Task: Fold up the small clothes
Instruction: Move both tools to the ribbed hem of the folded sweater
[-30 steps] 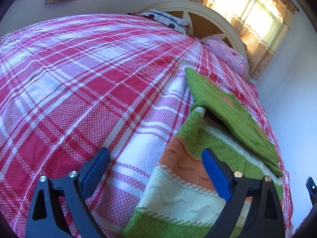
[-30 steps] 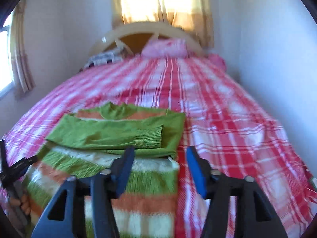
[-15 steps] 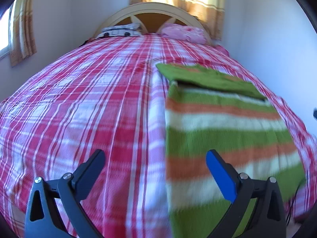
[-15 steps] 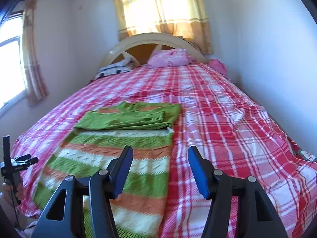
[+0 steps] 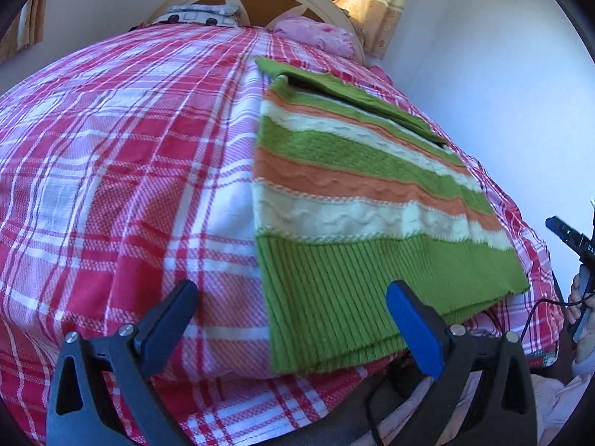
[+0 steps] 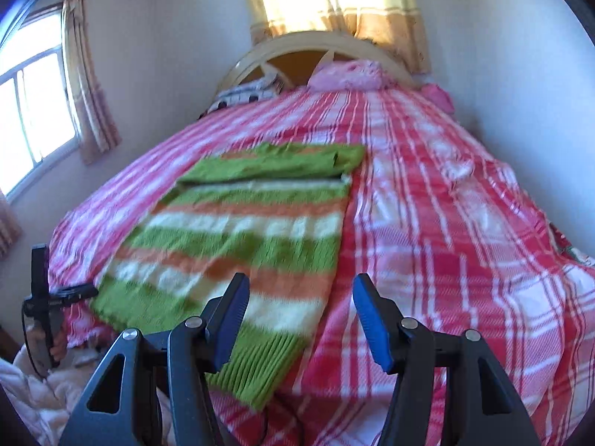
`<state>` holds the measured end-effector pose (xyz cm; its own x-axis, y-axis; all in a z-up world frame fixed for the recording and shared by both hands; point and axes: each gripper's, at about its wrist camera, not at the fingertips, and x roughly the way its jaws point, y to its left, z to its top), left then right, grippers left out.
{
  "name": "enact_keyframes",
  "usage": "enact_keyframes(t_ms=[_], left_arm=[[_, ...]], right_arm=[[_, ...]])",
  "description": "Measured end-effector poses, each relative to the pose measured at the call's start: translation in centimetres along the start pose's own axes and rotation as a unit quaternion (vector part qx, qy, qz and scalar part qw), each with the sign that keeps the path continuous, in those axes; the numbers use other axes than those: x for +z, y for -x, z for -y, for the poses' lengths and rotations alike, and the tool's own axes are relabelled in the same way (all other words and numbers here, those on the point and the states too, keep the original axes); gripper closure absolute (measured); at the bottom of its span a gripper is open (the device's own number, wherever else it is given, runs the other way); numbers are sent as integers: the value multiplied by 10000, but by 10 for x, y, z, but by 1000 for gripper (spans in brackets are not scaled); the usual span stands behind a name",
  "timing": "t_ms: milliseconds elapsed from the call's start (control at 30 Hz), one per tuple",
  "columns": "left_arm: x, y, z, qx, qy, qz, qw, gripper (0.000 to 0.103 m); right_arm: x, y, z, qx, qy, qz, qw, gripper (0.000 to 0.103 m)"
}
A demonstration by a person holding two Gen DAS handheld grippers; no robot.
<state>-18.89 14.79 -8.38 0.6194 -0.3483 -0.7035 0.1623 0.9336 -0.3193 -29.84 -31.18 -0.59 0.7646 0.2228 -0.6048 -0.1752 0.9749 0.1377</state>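
Observation:
A green, orange and white striped knit sweater (image 5: pixel 353 193) lies flat on the red plaid bed (image 5: pixel 111 156), its sleeves folded across the far end and its ribbed green hem at the near bed edge. My left gripper (image 5: pixel 290 316) is open and empty, just above the hem's left corner. In the right wrist view the sweater (image 6: pixel 241 238) lies left of centre. My right gripper (image 6: pixel 299 316) is open and empty, above the hem's right corner. The left gripper (image 6: pixel 44 297) shows at the far left there; the right gripper (image 5: pixel 572 238) shows at the left wrist view's right edge.
Pillows (image 6: pixel 346 74) and a curved headboard (image 6: pixel 316 42) stand at the far end of the bed. A white wall (image 5: pixel 502 74) runs along the bed's right side. Curtained windows (image 6: pixel 37 111) are on the left and behind the headboard.
Both grippers have pulled back from the sweater's middle to its hem at the near bed edge. Both have stayed open and empty. The sweater has not moved.

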Motion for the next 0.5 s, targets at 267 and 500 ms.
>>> enact_keyframes(t_ms=[267,500], left_arm=[[-5,-1,6,118,-211,50,9997,1],[-8,4,6,9,-222,101,9997,13]], right_arm=[[-32,-34,-9,106,-37,-697,9975,44],[-43,-41,-18,85,192,-970,9951,44]])
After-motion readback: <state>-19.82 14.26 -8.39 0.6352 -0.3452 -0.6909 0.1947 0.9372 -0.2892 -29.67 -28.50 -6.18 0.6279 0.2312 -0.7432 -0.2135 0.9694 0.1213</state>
